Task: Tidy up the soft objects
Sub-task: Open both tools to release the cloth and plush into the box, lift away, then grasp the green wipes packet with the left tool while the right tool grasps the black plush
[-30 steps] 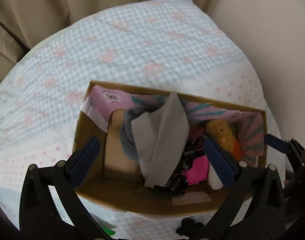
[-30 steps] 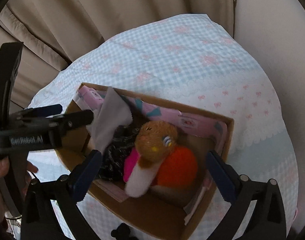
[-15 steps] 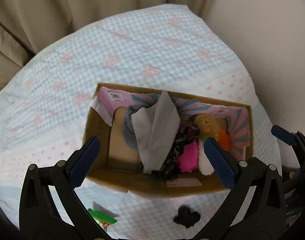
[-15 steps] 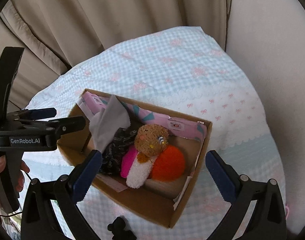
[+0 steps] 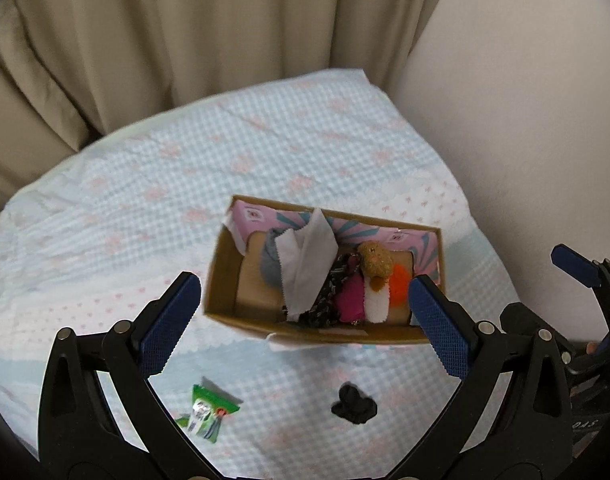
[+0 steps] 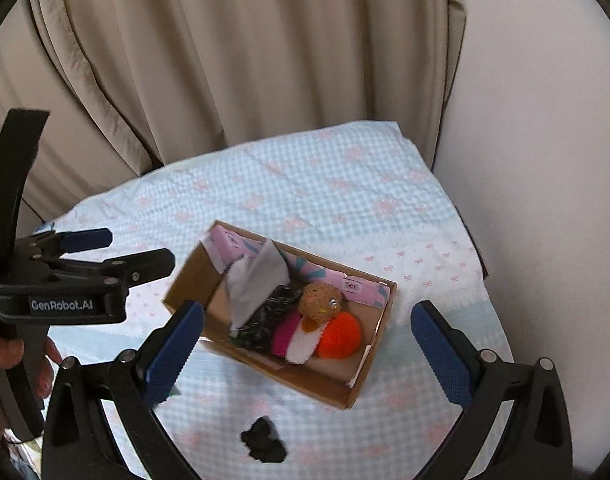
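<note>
Nearest, both tools stand spread and empty: the left tool (image 5: 305,308) and the right tool (image 6: 307,338) hang above the bed (image 5: 145,200), framing the work below. Just beyond them a small black soft item (image 5: 353,404) and a green packet (image 5: 207,410) lie loose on the quilt, likely next to be gathered. Farther on, the cardboard box (image 5: 325,334) holds the sorted pieces packed side by side: grey cloth (image 5: 305,264) propped upright, a dark patterned fabric, a pink piece, the brown plush toy (image 6: 319,304) and an orange pompom (image 6: 341,336). Curtains (image 6: 225,60) hang behind.
</note>
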The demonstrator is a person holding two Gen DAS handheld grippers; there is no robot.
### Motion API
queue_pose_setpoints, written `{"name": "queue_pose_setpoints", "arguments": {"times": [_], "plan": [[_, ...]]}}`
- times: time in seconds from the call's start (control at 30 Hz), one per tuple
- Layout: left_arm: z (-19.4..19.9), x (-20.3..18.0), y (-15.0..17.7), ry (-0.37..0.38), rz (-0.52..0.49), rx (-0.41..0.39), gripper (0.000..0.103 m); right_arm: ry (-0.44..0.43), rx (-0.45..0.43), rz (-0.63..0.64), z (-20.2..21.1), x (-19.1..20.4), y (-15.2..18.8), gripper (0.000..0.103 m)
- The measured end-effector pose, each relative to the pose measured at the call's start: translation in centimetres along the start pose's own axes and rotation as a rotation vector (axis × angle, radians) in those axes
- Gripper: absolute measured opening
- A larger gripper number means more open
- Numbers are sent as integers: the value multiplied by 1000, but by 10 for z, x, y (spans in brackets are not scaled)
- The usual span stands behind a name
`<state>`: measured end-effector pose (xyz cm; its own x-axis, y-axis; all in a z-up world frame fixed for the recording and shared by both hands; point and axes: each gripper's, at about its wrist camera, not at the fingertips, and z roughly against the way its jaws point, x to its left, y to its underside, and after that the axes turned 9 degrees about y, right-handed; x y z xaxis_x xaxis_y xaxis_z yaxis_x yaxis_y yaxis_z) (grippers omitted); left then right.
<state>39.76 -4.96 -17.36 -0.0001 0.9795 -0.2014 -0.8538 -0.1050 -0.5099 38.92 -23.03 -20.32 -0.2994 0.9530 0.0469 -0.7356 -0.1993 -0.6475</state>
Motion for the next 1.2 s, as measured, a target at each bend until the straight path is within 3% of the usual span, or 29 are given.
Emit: {"name": "queue_pose_setpoints", "arguments": {"times": [0.4, 0.63, 0.97, 1.2], "plan": [[142, 29, 63, 20, -28, -164, 103, 104, -128, -36, 122, 51, 30, 103], [192, 61, 107, 31, -75, -209, 103, 165, -172, -71, 171, 94, 62, 103], [204, 116, 153, 63, -128, -181, 103, 219, -189, -149, 189, 145, 104, 103], [148, 145, 186, 89, -163, -94, 103, 278, -148, -216, 152, 165, 141, 103]]}}
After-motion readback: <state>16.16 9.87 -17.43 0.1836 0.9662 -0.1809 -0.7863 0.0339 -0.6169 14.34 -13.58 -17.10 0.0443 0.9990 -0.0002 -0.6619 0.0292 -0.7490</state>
